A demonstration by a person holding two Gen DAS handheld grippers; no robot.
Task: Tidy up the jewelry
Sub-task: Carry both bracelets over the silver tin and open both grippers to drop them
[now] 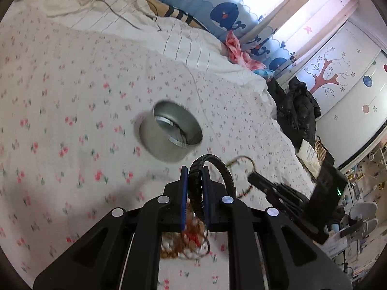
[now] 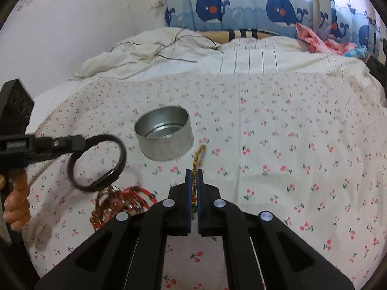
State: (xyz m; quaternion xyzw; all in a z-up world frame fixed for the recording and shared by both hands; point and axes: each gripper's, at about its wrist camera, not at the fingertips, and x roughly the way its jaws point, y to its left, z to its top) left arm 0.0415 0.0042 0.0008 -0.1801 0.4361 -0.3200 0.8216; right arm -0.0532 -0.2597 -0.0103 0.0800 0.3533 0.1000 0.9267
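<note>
A round silver tin [image 1: 171, 134] stands open on the cherry-print bedsheet; it also shows in the right wrist view [image 2: 164, 135]. My left gripper [image 1: 195, 172] is shut on a black braided bracelet [image 1: 219, 166], held above the sheet short of the tin; the bracelet hangs as a ring in the right wrist view [image 2: 96, 162]. My right gripper [image 2: 192, 172] is shut on a gold beaded bracelet [image 2: 197, 157], just right of the tin. A pile of red and brown jewelry [image 2: 116, 203] lies on the sheet below the black bracelet, also seen in the left wrist view [image 1: 191, 241].
The bed [image 2: 290, 145] carries a rumpled cream duvet [image 2: 169, 50] with thin cables at the back. Whale-print curtains [image 2: 241, 7] hang behind. Pink clothes [image 2: 319, 39] lie at the far right. Black clothing [image 1: 297, 106] and cluttered furniture stand beside the bed.
</note>
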